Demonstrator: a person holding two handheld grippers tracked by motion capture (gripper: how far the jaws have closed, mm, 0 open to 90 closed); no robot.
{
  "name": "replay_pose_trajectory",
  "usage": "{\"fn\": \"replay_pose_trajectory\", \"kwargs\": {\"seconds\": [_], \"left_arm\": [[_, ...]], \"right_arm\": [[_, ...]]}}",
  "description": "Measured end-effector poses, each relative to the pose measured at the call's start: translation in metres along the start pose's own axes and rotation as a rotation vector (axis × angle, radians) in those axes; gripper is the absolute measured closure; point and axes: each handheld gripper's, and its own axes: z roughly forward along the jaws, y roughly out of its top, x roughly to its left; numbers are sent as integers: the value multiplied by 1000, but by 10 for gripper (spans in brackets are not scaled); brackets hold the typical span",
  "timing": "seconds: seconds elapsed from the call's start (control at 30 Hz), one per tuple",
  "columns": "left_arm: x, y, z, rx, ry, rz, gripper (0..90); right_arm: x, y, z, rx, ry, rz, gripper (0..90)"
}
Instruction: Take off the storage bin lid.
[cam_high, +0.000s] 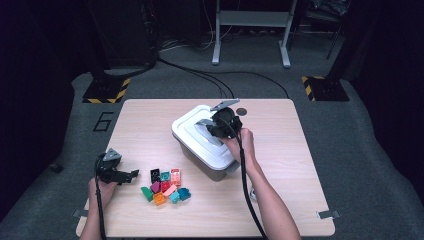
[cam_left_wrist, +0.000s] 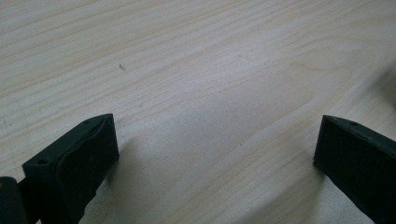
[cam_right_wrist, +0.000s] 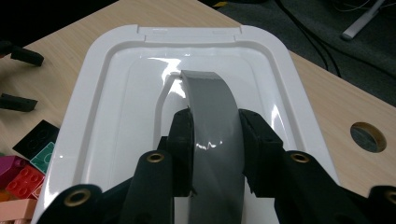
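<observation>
i'm clamping my right hand-held gripper (cam_right_wrist: 215, 140) on the grey handle (cam_right_wrist: 212, 116) of the white lid (cam_high: 200, 131), which is sitting on the box (cam_high: 202, 162) at the centre of the high view. my left hand-held gripper (cam_left_wrist: 215, 154) is resting wide open and empty on the surface (cam_left_wrist: 196, 70), lower left, beside the coloured bricks (cam_high: 166, 186).

White lid (cam_right_wrist: 112, 93), grey handle (cam_right_wrist: 212, 116), black gripper (cam_right_wrist: 215, 140), multicoloured bricks (cam_high: 166, 187), pale wood-grain table (cam_left_wrist: 196, 70)
</observation>
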Motion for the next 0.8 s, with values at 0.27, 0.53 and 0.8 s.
{"fn": "replay_pose_trajectory", "kwargs": {"seconds": [0.27, 0.53, 0.8], "left_arm": [[0, 1, 1, 2, -2, 4, 0], [0, 1, 1, 2, -2, 4, 0], [0, 1, 1, 1, -3, 4, 0]], "right_arm": [[-9, 3, -13, -21, -20, 16, 673], [-19, 4, -23, -41, -50, 14, 673], [-33, 2, -37, -48, -79, 47, 673]]}}
